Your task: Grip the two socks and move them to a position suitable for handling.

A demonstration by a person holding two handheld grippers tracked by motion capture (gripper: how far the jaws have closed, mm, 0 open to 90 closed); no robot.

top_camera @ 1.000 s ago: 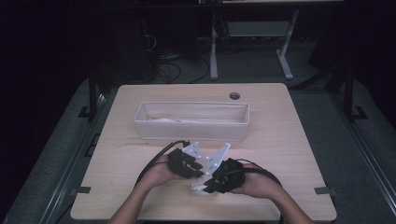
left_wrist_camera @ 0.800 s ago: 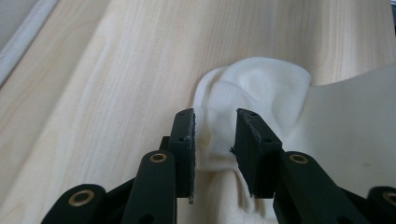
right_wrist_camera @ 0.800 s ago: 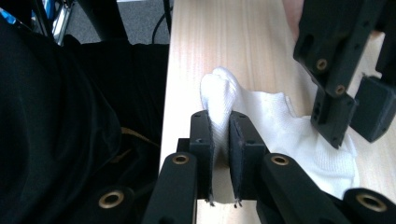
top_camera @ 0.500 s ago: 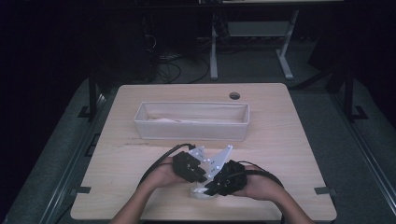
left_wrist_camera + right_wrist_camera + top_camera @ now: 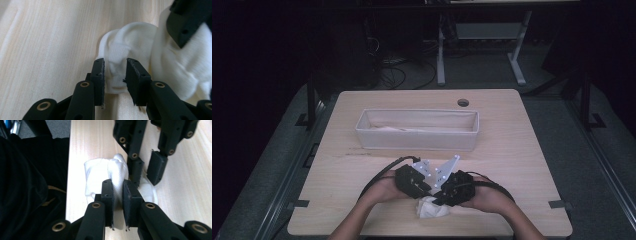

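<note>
Near the front edge of the table [image 5: 522, 145] lies a bunched white cloth [image 5: 432, 207], and we grip it from both sides. Our left gripper [image 5: 115, 72] pinches one fold between narrow jaws; our right gripper [image 5: 117, 192] clamps another fold, jaws nearly together. Behind sits a white bin [image 5: 417, 142].

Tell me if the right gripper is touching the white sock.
Touching: in the right gripper view, the right gripper pinches a fold of the white sock.

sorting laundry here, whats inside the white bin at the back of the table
The white bin holds a pale fabric layer along its bottom; its near wall hides the rest, so what else lies inside can't be told.
</note>
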